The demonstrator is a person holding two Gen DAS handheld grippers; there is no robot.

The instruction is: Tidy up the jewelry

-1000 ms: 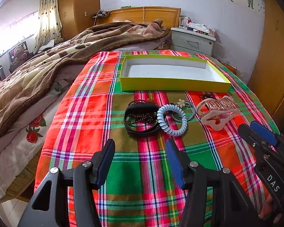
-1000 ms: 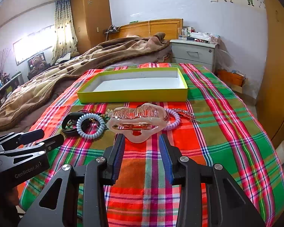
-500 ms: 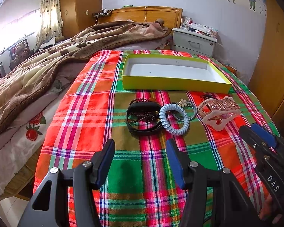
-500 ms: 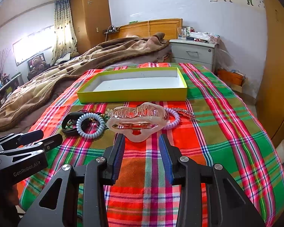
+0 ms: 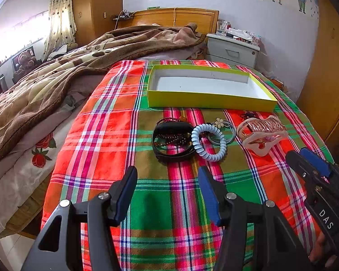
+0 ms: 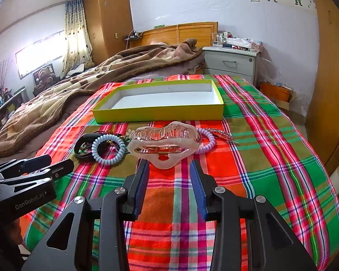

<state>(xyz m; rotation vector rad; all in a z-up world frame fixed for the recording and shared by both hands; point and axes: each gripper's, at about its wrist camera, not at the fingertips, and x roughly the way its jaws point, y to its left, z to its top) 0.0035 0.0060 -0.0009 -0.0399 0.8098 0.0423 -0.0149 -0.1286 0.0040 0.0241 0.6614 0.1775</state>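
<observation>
left wrist view: the left gripper (image 5: 167, 180) hangs wide apart over the plaid cloth (image 5: 101, 140), holding nothing; ahead lie a black band (image 5: 169, 155) with dark beads (image 5: 171, 139) inside it, a pale blue coil tie (image 5: 209, 142) touching its right side, and a pink claw clip (image 5: 263, 133) further right; the yellow box (image 5: 210, 101) sits beyond them, white inside; the right gripper (image 5: 305, 155) shows at the edge, its gap hard to judge from here.

right wrist view: the right gripper (image 6: 169, 169) is spread moderately, empty, its tips just short of the pink claw clip (image 6: 163, 144); a lilac coil tie (image 6: 206, 141) peeks out behind the clip; the pale blue coil tie (image 6: 108, 150) overlaps the black band (image 6: 83, 149); the yellow box (image 6: 158, 113) lies behind; the left gripper (image 6: 49, 163) sits low left.
</observation>
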